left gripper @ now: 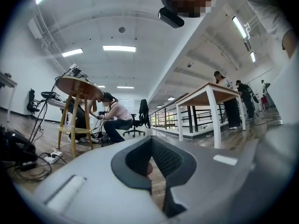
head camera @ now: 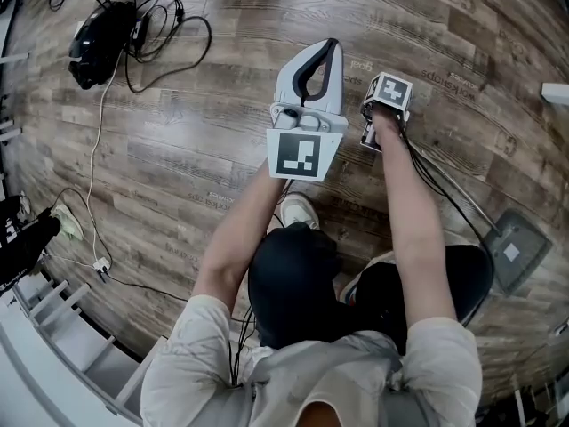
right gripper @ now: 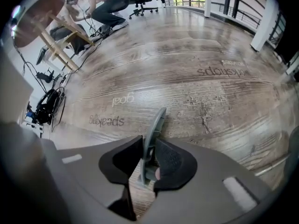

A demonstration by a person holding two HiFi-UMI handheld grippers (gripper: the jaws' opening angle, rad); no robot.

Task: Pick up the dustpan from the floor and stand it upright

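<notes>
The dustpan's grey pan (head camera: 514,249) lies on the wooden floor at the right, and a thin pole (head camera: 449,194) seems to run from it towards my right gripper (head camera: 373,136). That gripper points steeply down. In the right gripper view a thin grey handle piece (right gripper: 156,129) stands edge-on between the pads of the right gripper (right gripper: 148,143), which is shut on it. The pan's edge (right gripper: 294,146) shows at that view's right border. My left gripper (head camera: 331,44) is held level beside it, its tips together and nothing in them; the left gripper view (left gripper: 150,141) shows only room beyond.
A black bag (head camera: 102,29) with tangled cables lies at the far left, and a white cable runs down to a plug (head camera: 102,265). A shoe (head camera: 298,210) stands below the grippers. A round wooden table (left gripper: 77,87), a seated person (left gripper: 114,120) and white desks (left gripper: 210,94) are ahead.
</notes>
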